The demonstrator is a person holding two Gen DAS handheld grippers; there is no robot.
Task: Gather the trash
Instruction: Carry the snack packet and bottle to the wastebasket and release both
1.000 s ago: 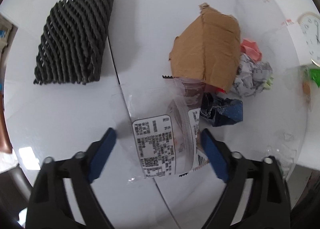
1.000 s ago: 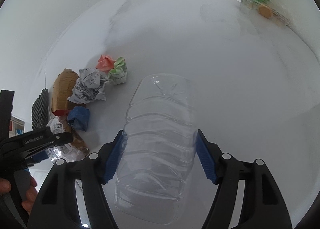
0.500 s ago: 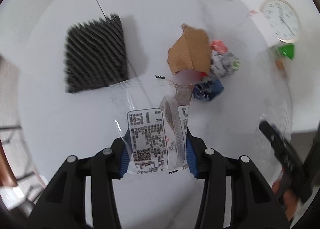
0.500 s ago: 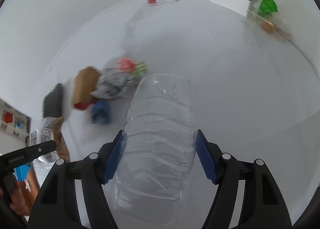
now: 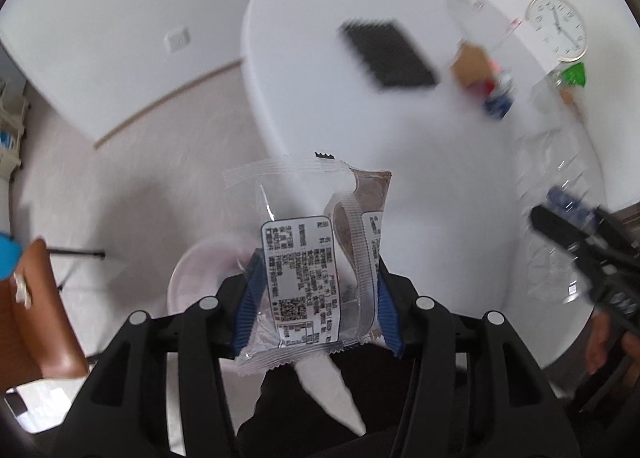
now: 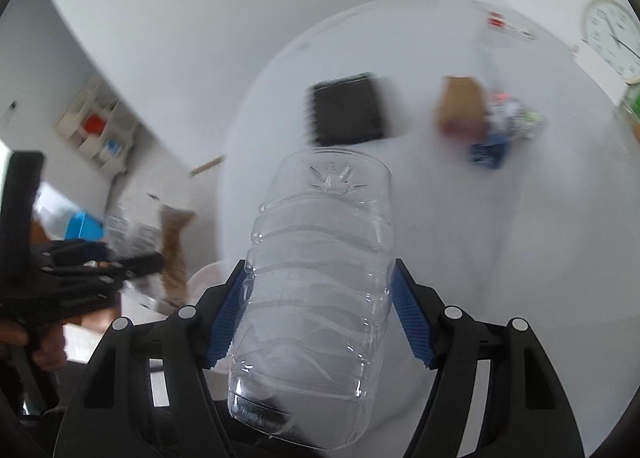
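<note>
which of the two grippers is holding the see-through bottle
The right gripper: its blue pads clamp the clear plastic bottle. The left gripper instead pinches a flat clear wrapper with a printed label.

Each gripper is black plastic with two fingers that spread out like a fork. The left gripper (image 5: 316,302) has bright blue pads (image 5: 250,300) with little ridges on the inside of its fingers. Round silver screws (image 5: 208,303) sit on top of the black arms. The right gripper (image 6: 320,312) looks the same, with ridged blue pads (image 6: 412,328) and shiny silver screws (image 6: 453,312). Its black arms have long holes cut through them. The person wears dark clothes (image 5: 332,414).
</note>
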